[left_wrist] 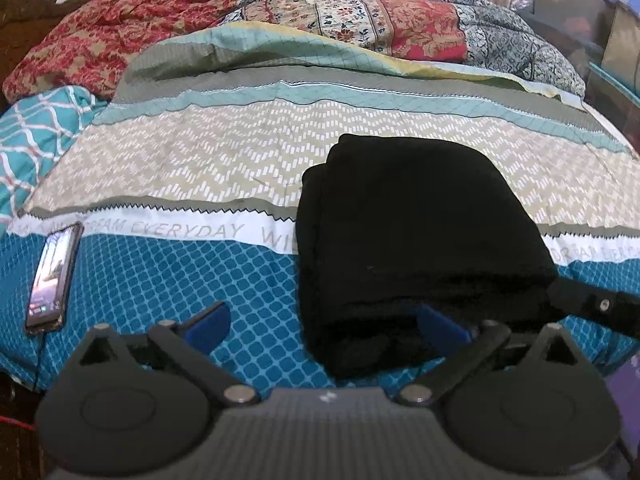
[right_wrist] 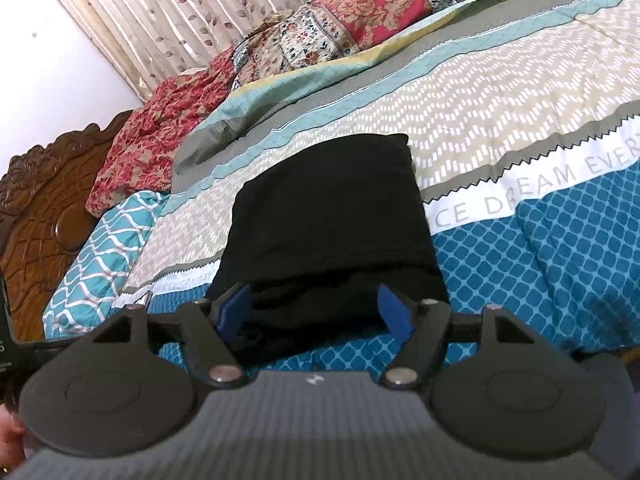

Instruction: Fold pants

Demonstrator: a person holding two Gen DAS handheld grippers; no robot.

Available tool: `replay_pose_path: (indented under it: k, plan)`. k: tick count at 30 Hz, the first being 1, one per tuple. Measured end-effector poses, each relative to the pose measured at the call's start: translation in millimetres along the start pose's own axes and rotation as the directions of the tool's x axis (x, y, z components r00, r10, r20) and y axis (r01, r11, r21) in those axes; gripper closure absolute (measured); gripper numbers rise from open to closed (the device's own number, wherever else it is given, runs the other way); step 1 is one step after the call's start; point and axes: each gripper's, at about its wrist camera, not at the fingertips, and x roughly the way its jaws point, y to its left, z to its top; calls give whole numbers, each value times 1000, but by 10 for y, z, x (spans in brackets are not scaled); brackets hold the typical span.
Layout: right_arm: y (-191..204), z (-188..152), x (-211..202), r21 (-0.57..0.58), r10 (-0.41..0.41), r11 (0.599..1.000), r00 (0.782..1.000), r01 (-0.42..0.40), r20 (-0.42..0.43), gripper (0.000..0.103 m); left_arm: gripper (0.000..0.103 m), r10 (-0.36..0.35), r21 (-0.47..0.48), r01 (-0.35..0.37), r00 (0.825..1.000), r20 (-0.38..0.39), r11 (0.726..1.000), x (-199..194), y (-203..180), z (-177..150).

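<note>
at the near edge of the bed our left gripper (left_wrist: 322, 322) stands wide, one blue pad over bare bedspread (left_wrist: 168, 280) and the other at the pants' (left_wrist: 420, 232) near left corner, gripping nothing. our right gripper (right_wrist: 314, 312) is parted too, its pads (right_wrist: 394, 312) either side of the near end of the pants (right_wrist: 332, 216) without pressing on them. the black pants lie folded into a thick rectangle on the bedspread, long axis running from us toward the far side of the bed, across its printed stripes. a phone (left_wrist: 52, 276) lies well left of them. beyond sit a floral quilt (left_wrist: 280, 12), then a curtain (right_wrist: 160, 12), with a carved headboard (right_wrist: 48, 208) at left.
</note>
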Motion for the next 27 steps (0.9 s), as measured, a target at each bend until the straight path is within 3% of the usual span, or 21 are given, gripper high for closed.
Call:
replay_pose_path:
  k: [13, 27]
  plan:
    - [74, 4, -60, -30, -12, 999, 999, 14, 38, 20, 0, 66, 14, -66, 998, -18, 998, 88, 118, 31]
    - [24, -32, -86, -3, -51, 999, 998, 51, 38, 18, 0, 68, 28, -67, 997, -36, 997, 160, 143, 10]
